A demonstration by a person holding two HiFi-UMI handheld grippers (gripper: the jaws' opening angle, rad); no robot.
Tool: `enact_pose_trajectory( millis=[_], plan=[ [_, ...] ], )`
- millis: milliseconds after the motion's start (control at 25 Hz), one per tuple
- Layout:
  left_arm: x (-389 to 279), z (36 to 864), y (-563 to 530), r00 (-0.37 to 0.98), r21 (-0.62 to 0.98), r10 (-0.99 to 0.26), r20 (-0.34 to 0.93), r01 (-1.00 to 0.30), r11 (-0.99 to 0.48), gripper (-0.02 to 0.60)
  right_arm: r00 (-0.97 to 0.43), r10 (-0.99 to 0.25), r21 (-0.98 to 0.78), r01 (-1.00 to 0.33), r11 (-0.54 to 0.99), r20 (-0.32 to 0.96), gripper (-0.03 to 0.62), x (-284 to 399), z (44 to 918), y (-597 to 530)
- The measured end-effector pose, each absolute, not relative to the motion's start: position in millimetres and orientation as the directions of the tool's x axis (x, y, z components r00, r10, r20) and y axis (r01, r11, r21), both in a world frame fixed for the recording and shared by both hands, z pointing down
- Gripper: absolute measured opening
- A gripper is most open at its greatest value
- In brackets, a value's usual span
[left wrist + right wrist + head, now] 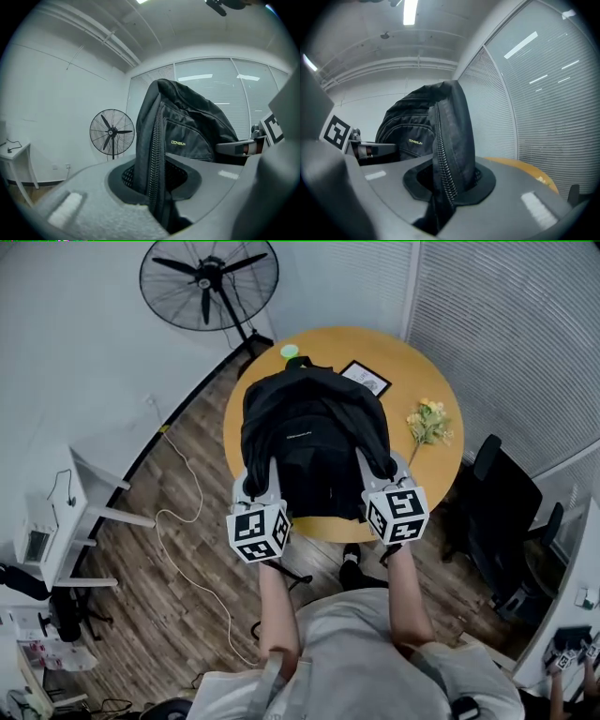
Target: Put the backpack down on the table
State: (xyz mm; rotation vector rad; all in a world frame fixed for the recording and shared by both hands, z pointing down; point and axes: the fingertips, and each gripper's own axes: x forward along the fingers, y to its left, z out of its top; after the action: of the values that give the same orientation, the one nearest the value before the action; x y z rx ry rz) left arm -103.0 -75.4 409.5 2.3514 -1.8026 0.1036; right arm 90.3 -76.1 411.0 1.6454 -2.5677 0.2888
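Observation:
A black backpack [312,435] hangs in the air over the near half of the round wooden table [427,474], held up from both sides. My left gripper [260,486] is shut on the bag's left edge, and in the left gripper view the zipped seam of the backpack [157,154] is pinched between its jaws. My right gripper [382,477] is shut on the bag's right edge; the right gripper view shows that fold of the backpack [449,150] clamped the same way. Both gripper views show the bag's front panel with small yellow lettering. The bag's underside is hidden.
On the table lie a framed picture [366,378], a sprig of yellow flowers [427,423] and a small green disc [290,352]. A standing fan [210,282] is behind the table, a black office chair [511,512] at its right, and a white desk [89,512] with a cable at left.

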Motion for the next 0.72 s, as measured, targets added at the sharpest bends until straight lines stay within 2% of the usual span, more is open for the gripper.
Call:
enact_pose_trajectory(
  millis=[280,720],
  plan=[
    [-102,402,-128,0.247,0.099,-0.954,0.169,-0.967,-0.233,0.061,-0.442,-0.881,-0.136,-0.896,0.424,0.170,0.049,88,405,-133],
    [-117,426,-176,0.259,0.133,-0.940,0.224,-0.963,-0.234,0.061,-0.457,-0.856,-0.143,-0.889,0.434,0.241,0.049,71,423,-173]
  ],
)
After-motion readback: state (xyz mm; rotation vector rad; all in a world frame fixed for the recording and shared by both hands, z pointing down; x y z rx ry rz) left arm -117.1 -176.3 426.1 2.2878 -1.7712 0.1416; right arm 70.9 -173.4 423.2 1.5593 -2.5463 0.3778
